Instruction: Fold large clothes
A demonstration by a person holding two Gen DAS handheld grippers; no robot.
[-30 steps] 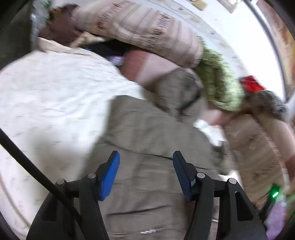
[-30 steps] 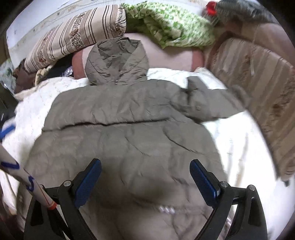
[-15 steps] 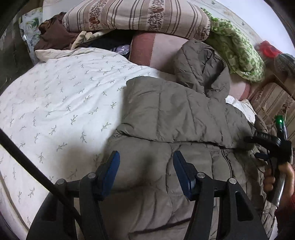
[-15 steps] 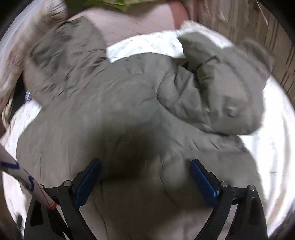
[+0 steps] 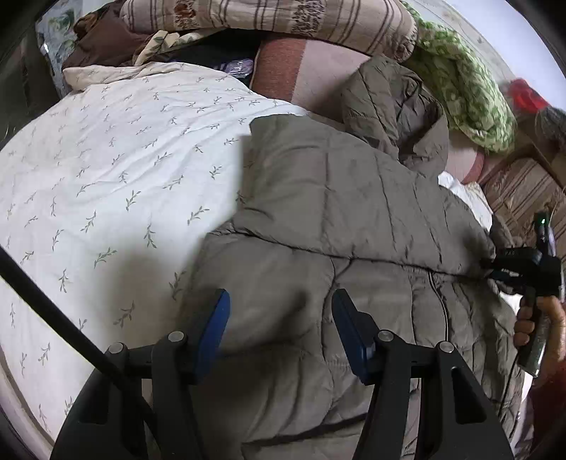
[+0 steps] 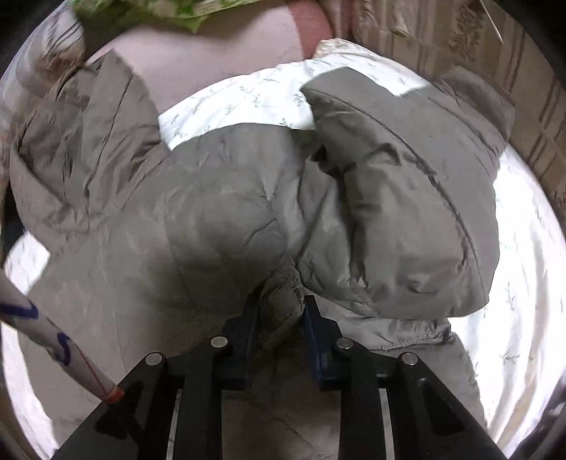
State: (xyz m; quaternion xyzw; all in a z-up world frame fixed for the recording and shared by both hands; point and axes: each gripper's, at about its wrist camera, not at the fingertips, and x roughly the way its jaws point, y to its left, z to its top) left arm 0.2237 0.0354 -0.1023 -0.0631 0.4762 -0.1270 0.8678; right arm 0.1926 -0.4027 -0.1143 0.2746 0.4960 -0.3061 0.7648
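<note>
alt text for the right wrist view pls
The right gripper is shut on a bunched fold of a grey-olive puffer jacket spread over a white leaf-print bedspread. One sleeve lies folded across the jacket's right side.

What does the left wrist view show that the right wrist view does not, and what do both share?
Only the left wrist view shows the open left gripper, the striped pillow and the hand holding the right gripper. Only the right wrist view shows the right gripper shut on a bunch of jacket fabric, beside the folded sleeve. Both show the grey-green jacket on the leaf-print quilt.
</note>
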